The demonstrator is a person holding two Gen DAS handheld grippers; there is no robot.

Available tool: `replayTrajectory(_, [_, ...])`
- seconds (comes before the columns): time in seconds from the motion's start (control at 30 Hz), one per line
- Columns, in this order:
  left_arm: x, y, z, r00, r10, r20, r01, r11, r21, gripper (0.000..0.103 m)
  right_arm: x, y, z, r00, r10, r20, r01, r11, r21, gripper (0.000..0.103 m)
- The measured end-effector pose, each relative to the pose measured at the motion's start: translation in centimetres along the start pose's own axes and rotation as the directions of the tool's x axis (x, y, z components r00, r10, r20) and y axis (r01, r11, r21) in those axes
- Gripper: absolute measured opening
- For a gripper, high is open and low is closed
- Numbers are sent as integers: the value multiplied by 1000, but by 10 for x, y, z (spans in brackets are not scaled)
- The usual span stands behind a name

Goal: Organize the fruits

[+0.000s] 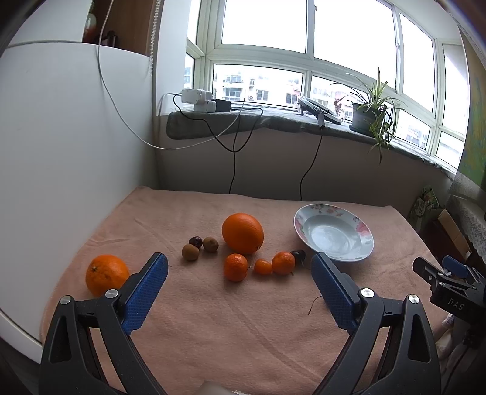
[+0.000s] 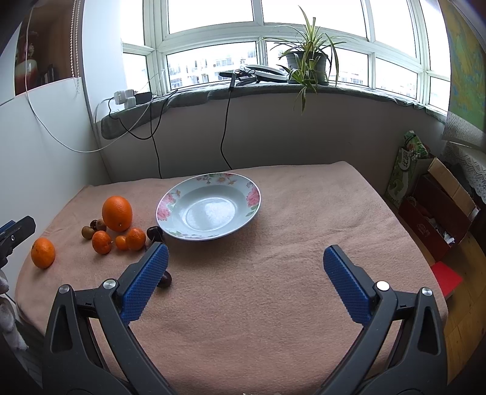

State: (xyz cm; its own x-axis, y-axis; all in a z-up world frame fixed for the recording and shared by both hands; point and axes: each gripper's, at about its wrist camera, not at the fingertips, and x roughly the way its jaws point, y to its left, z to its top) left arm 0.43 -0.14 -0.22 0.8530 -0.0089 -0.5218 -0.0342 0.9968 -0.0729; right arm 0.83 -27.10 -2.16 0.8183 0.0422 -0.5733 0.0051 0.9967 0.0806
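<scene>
Above the fuzzy pink blanket, both textured-blue-padded grippers gape empty beside the glossy floral plate.

You are in a home, in a room with a bay window across the top of the frame. A potted plant stands on its cloth-covered sill, chargers and cables lie at upper left, and apartment blocks show outside.
</scene>
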Motion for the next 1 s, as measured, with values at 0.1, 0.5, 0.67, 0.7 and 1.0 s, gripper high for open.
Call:
replayTrajectory(0.1, [0, 0, 0, 1000, 0, 0, 0, 1000, 0, 95, 0, 0, -1, 1000, 2, -2, -2, 1000, -1, 103])
replayTrajectory(0.5, [2, -1, -1, 1000, -1, -5, 1, 1000, 0, 95, 3, 0, -3, 1000, 2, -20, -2, 1000, 3, 103])
replayTrajectory(0.67, [4, -2, -2, 1000, -2, -14, 2, 1000, 1, 95, 4, -1, -3, 999, 10, -31, -10, 1000, -1, 103])
replayTrajectory(0.7, [4, -2, -2, 1000, -3, -16, 3, 1000, 1, 95, 5, -1, -4, 999, 14, -33, -14, 1000, -2, 103])
replayTrajectory(1.0, [23, 8, -10, 997, -24, -72, 23, 1000, -14, 95, 13, 2, -9, 997, 54, -51, -55, 998, -11, 103])
